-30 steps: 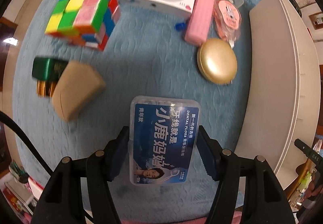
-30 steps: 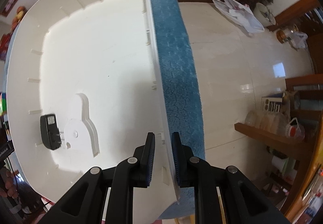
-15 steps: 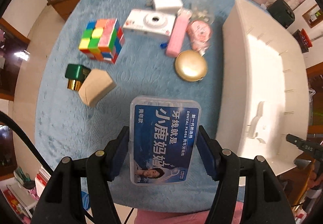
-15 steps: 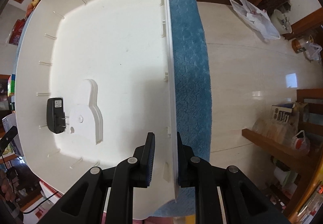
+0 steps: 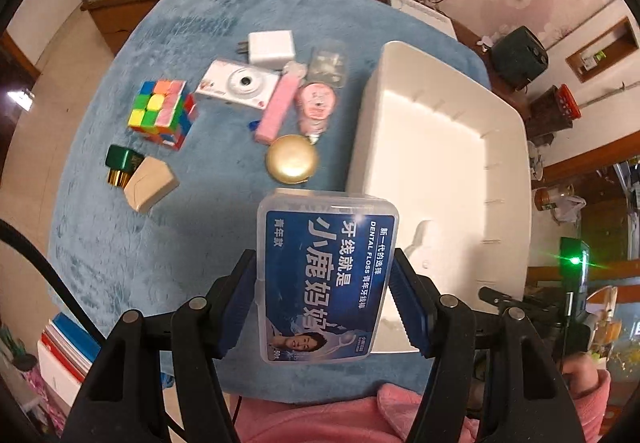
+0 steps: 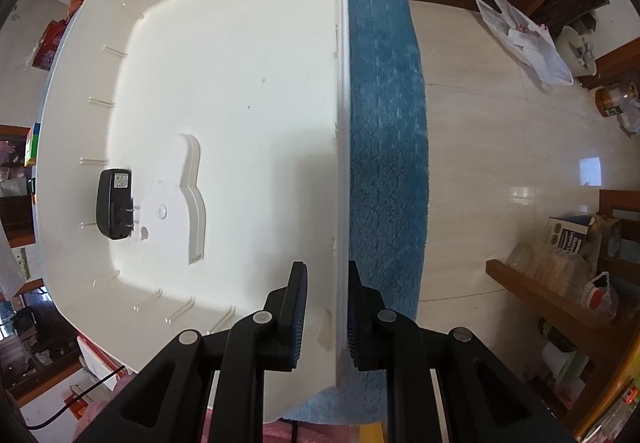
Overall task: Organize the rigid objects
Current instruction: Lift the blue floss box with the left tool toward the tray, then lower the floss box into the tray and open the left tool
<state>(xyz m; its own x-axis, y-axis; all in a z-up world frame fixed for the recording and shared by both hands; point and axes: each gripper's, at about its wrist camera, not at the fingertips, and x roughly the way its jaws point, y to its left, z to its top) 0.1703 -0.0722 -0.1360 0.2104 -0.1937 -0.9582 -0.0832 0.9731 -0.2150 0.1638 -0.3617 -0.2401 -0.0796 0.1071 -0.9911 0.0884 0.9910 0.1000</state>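
Observation:
My left gripper is shut on a clear dental floss box with a blue label and holds it high above the blue cloth, near the left wall of the white bin. My right gripper straddles the bin's right wall, with a small gap at the inner finger, so its grip is unclear. A black plug adapter lies inside the bin.
On the blue cloth lie a colour cube, a white camera, a white charger, a pink bar, a pink round case, a gold compact, a beige wedge and a green-gold item.
My left gripper has risen and pulled back with the floss box, so the whole table and bin come into view. My right gripper's jaws have spread slightly on the bin wall.

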